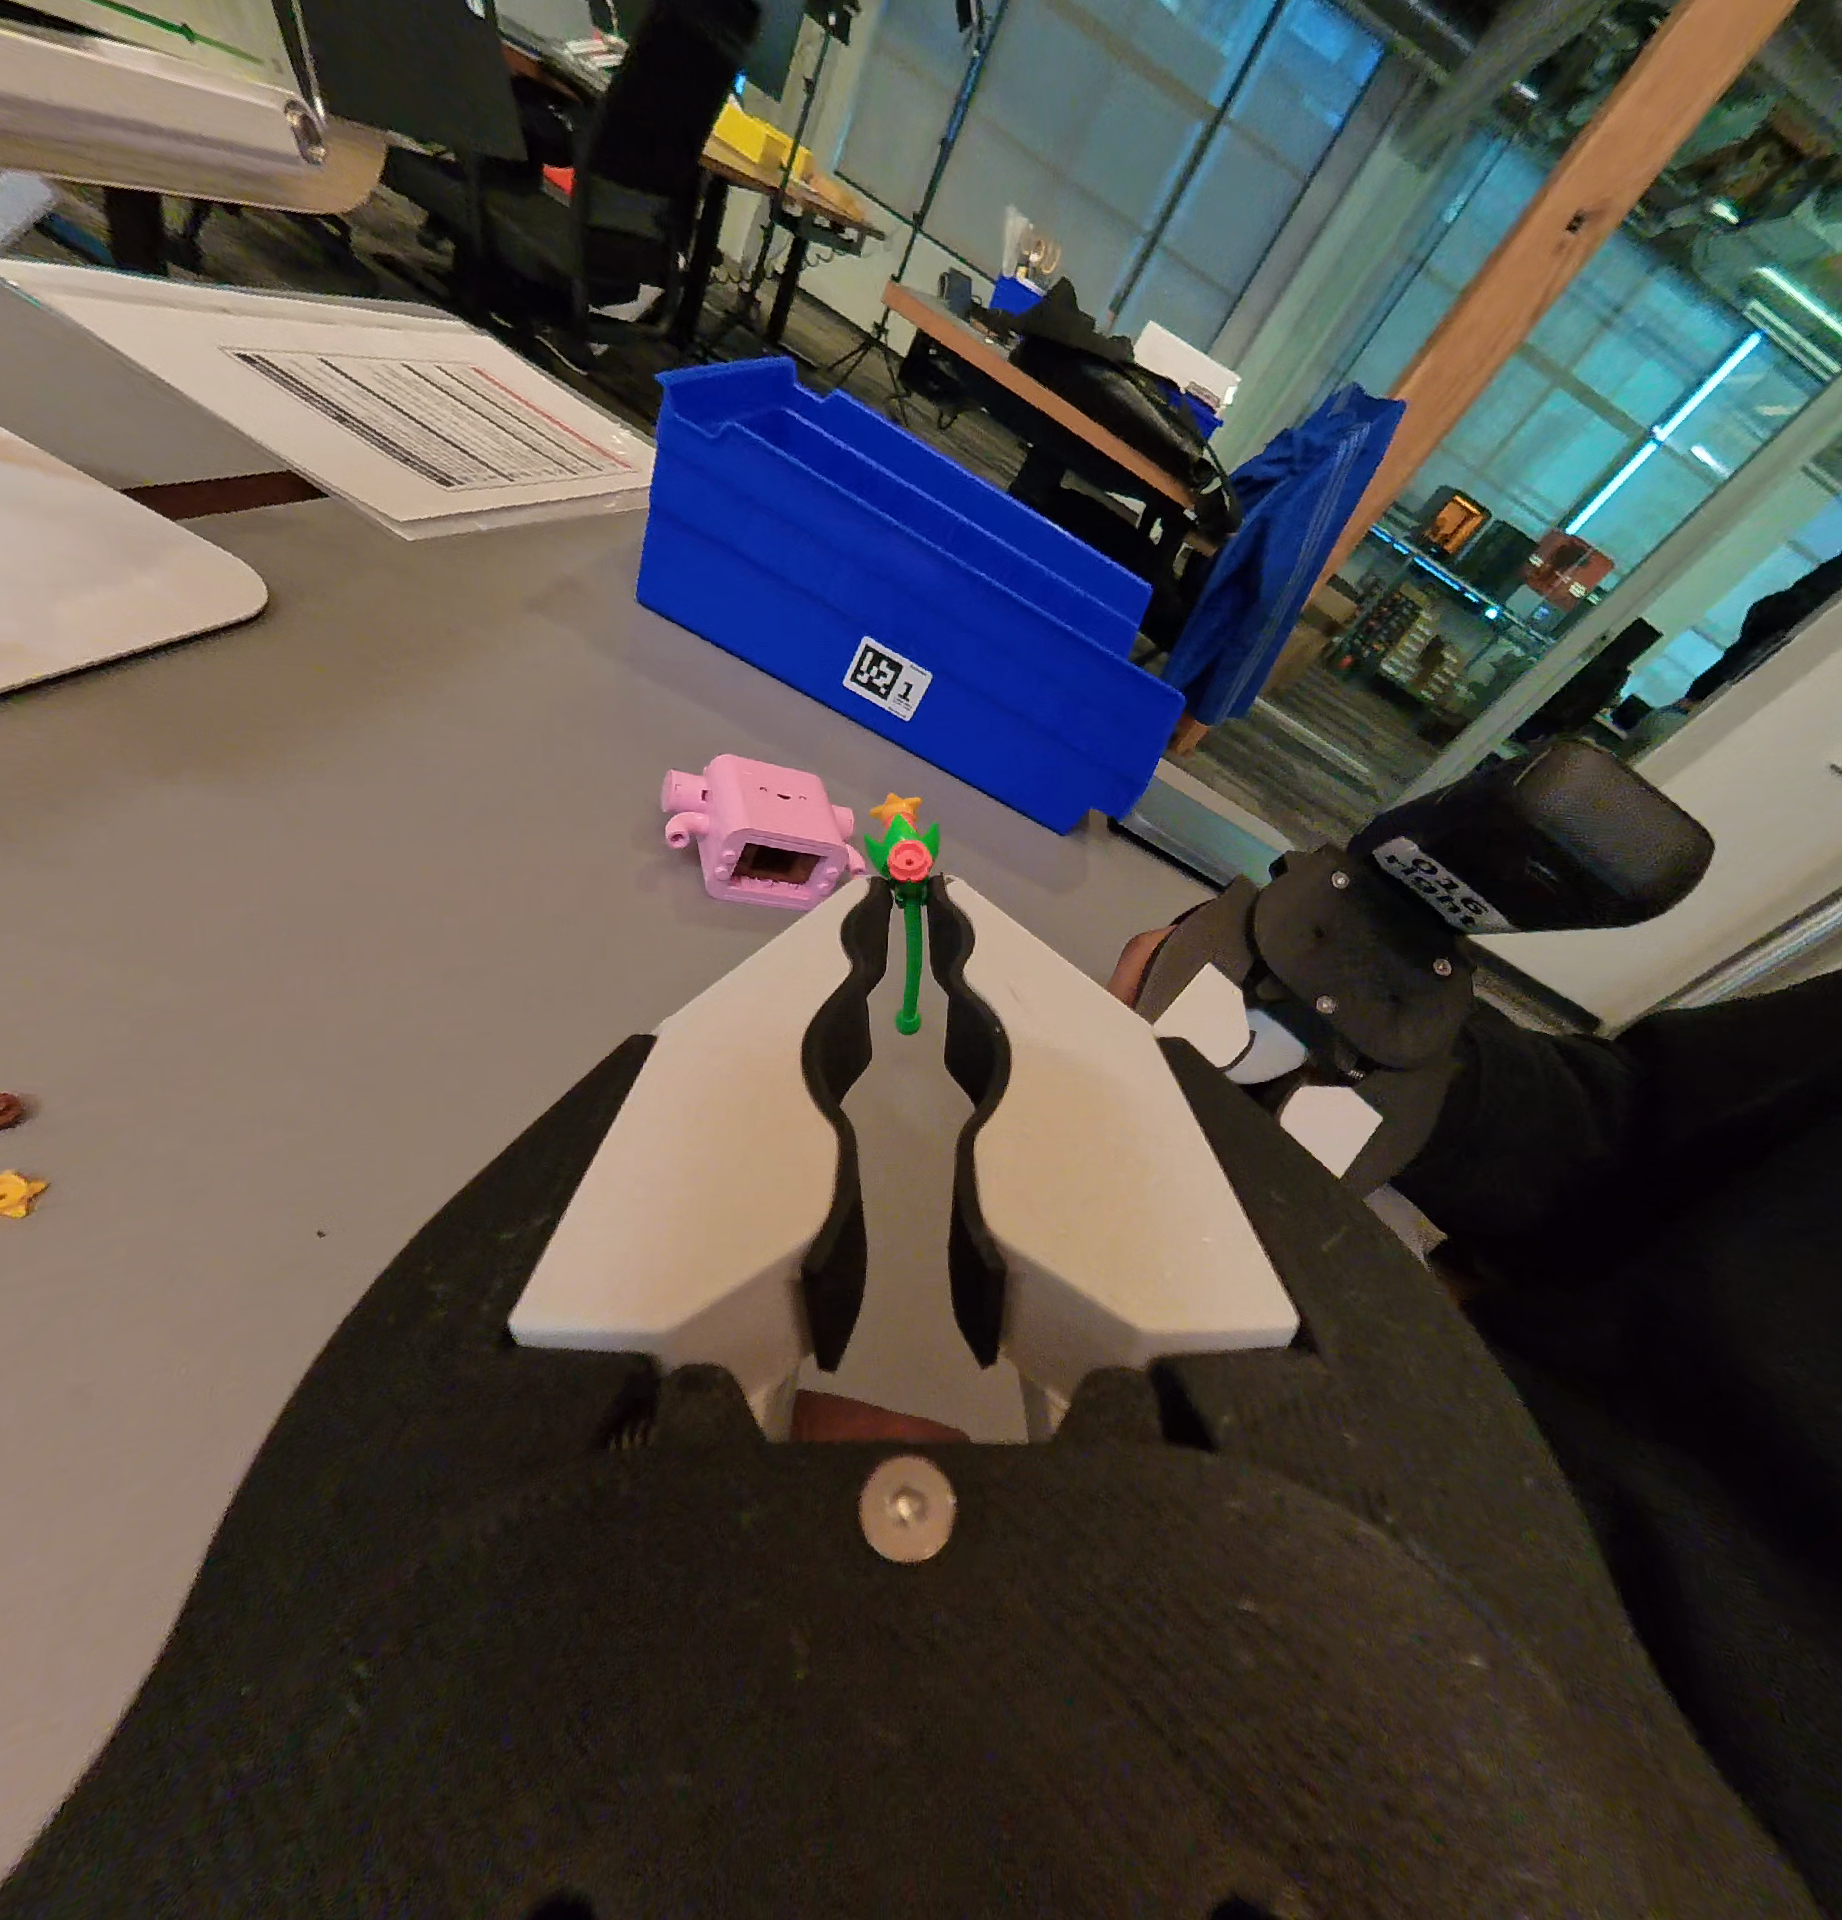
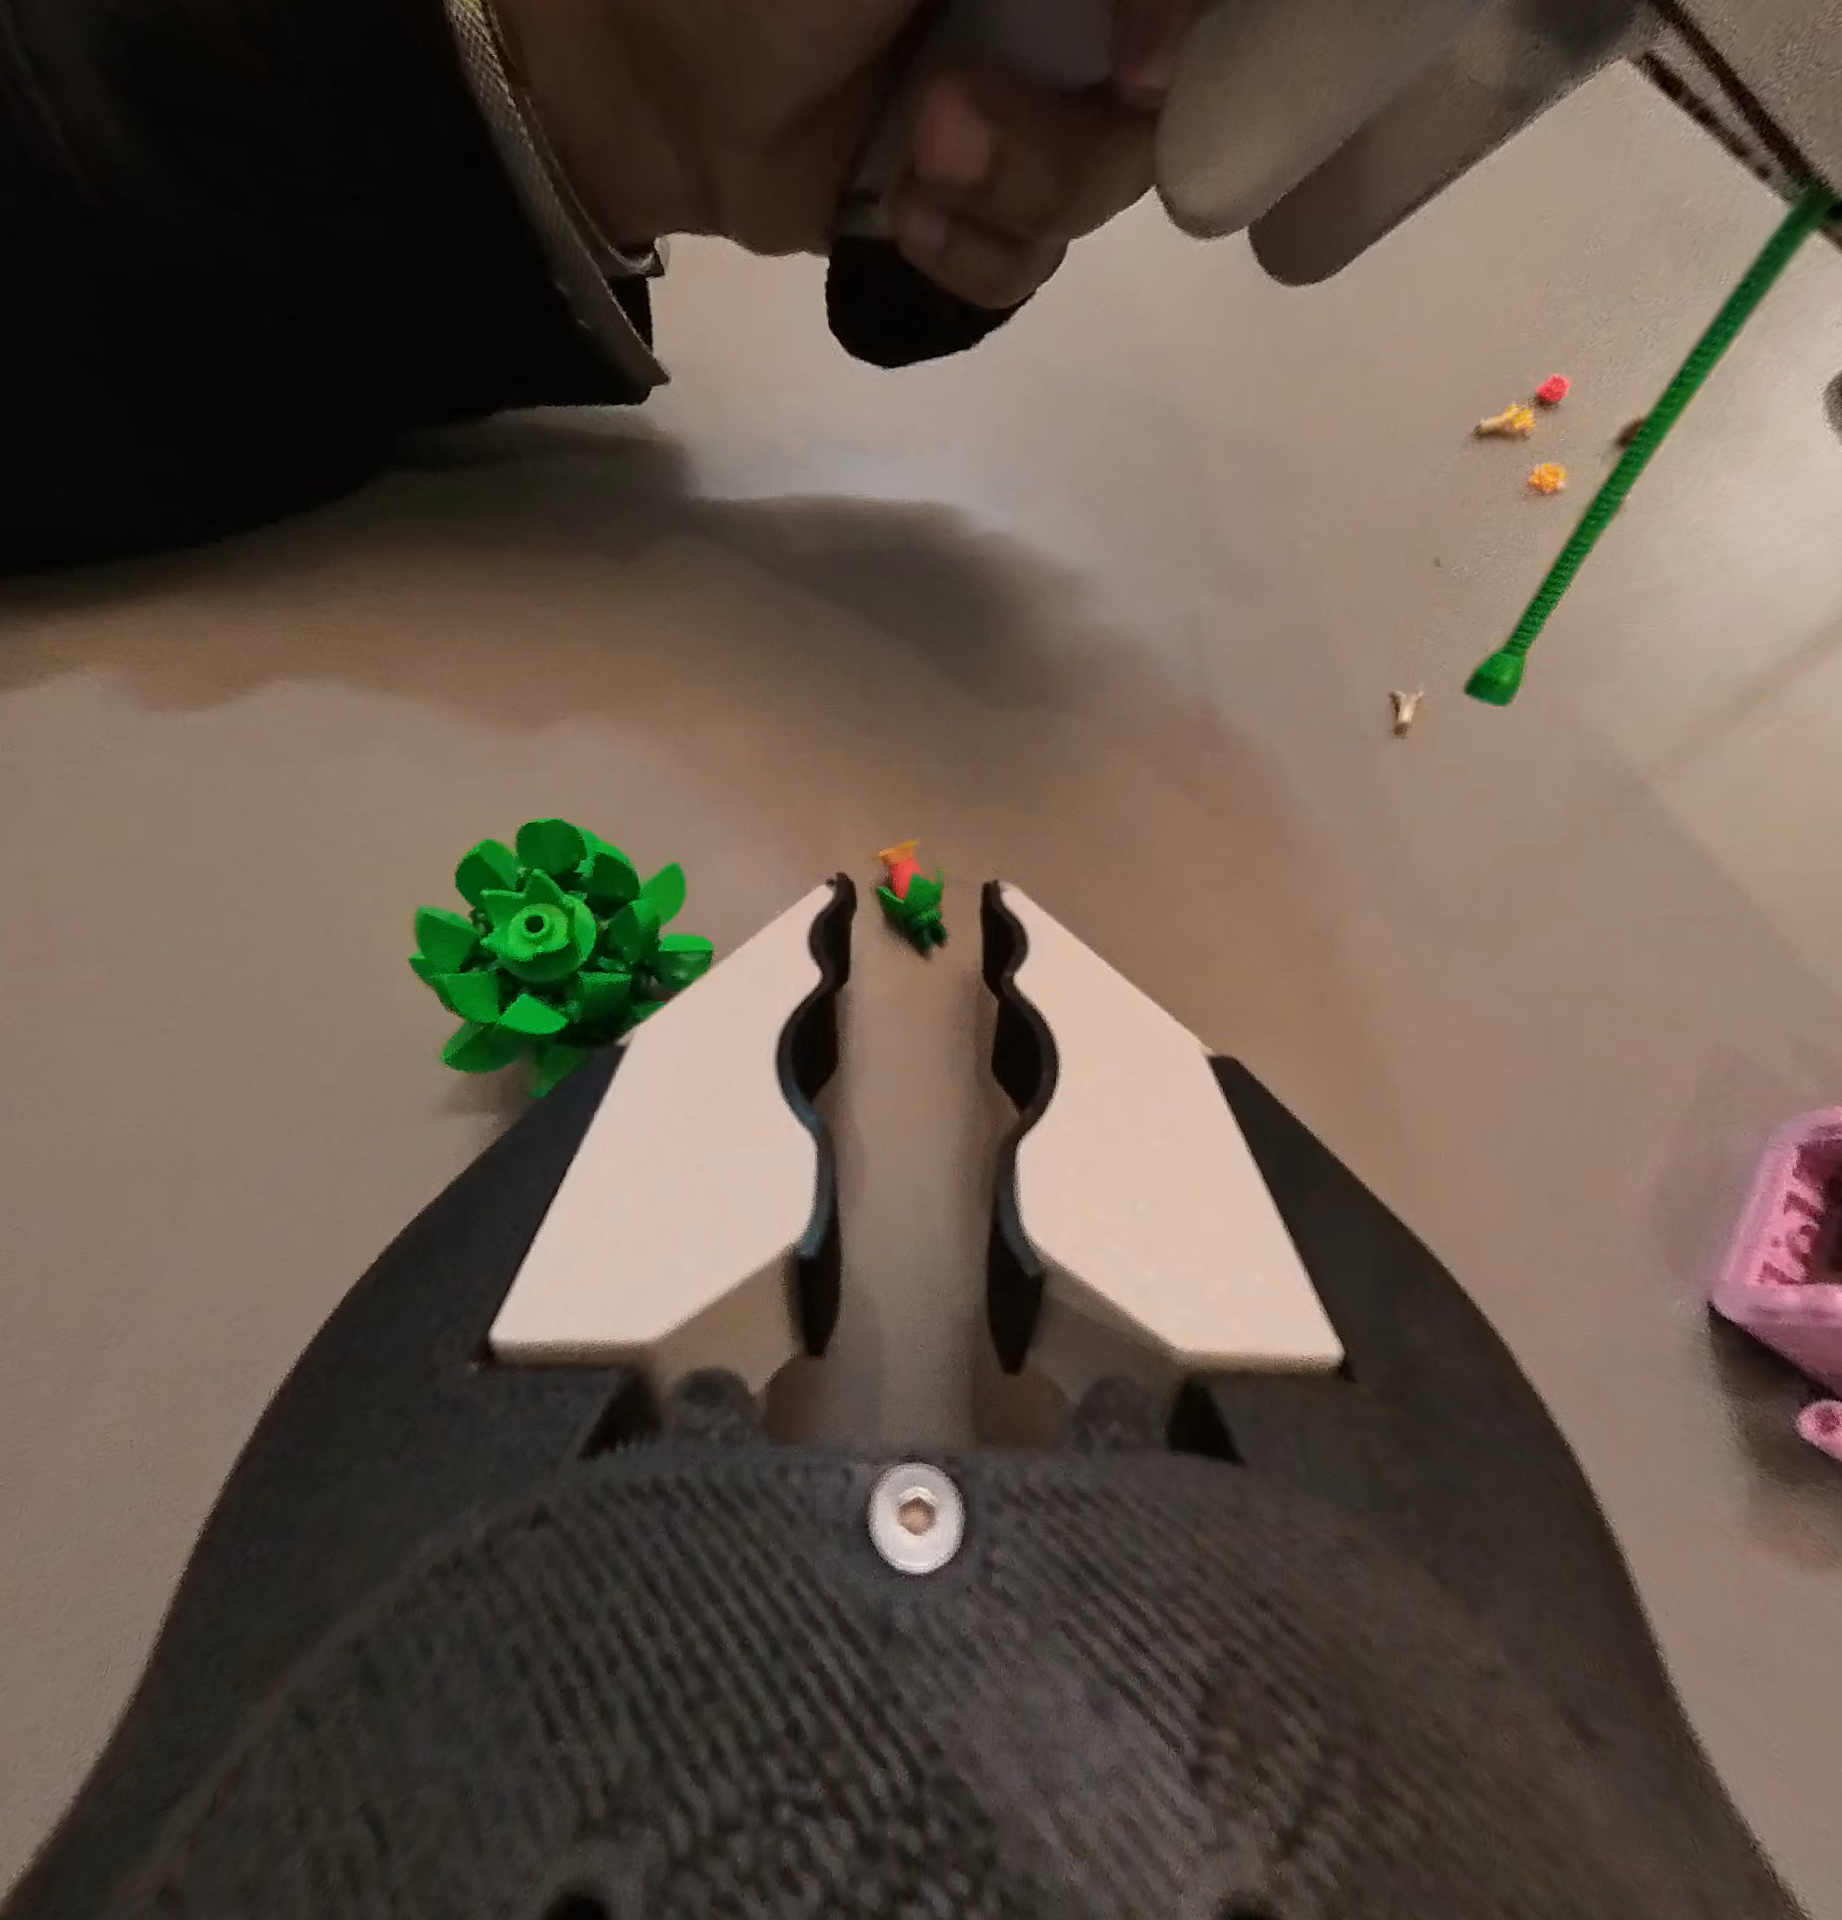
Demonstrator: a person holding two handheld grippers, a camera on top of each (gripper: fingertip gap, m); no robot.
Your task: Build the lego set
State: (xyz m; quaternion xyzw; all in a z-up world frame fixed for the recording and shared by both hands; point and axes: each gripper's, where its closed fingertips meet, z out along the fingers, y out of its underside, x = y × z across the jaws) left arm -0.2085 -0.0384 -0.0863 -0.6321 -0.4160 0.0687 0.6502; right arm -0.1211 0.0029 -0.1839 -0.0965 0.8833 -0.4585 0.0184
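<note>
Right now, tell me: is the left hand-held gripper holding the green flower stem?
Yes: the left hand-held gripper pinches the thin green plastic flower stem with its pink bud at its fingertips, with the stem's lower end hanging free between the fingers.

The left gripper is pinched at its tips on a green flower stem (held up off the table). The right gripper points down, jaws parted, gripping nothing.

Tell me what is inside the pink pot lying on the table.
The pink pot lies on its side with its square opening facing the camera. Inside, only a dark brown cavity shows near the mouth. Deeper in is shadowed, so I cannot tell whether any piece sits there.
</note>
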